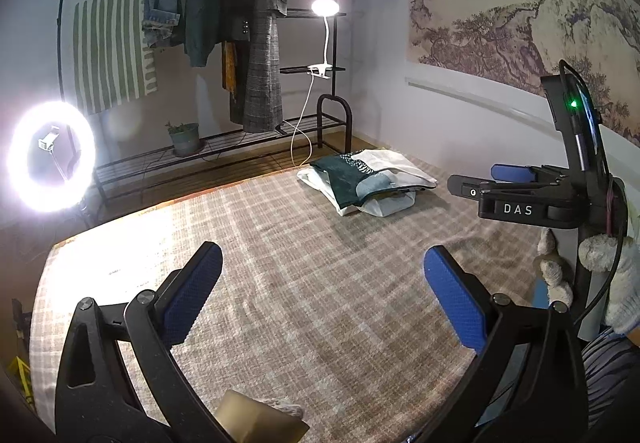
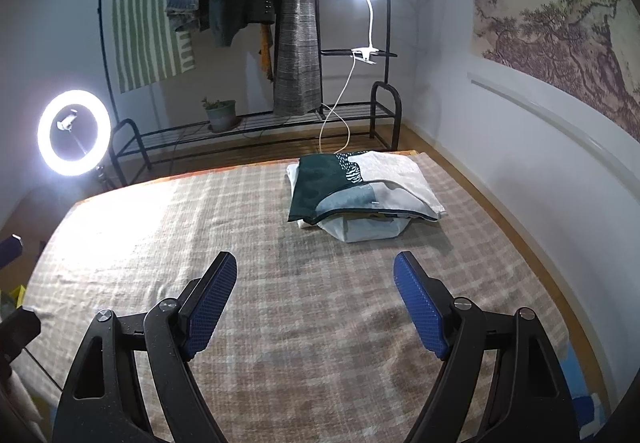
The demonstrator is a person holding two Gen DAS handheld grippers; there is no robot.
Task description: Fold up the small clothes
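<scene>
A stack of folded small clothes point(image 1: 366, 181), dark green and white on top, lies at the far right of the checked table cover point(image 1: 304, 283); it also shows in the right wrist view point(image 2: 364, 191). My left gripper point(image 1: 322, 283) is open and empty, held over the cover well short of the stack. My right gripper point(image 2: 314, 295) is open and empty, also short of the stack. The right gripper's body point(image 1: 520, 199) shows side-on at the right of the left wrist view, held by a gloved hand point(image 1: 616, 271).
A black clothes rack point(image 1: 248, 43) with hanging coats stands behind the table. A bright ring light point(image 1: 50, 157) stands at the left and a clip lamp point(image 1: 325, 9) is on the rack. A wall with a landscape painting point(image 1: 520, 3) runs along the right.
</scene>
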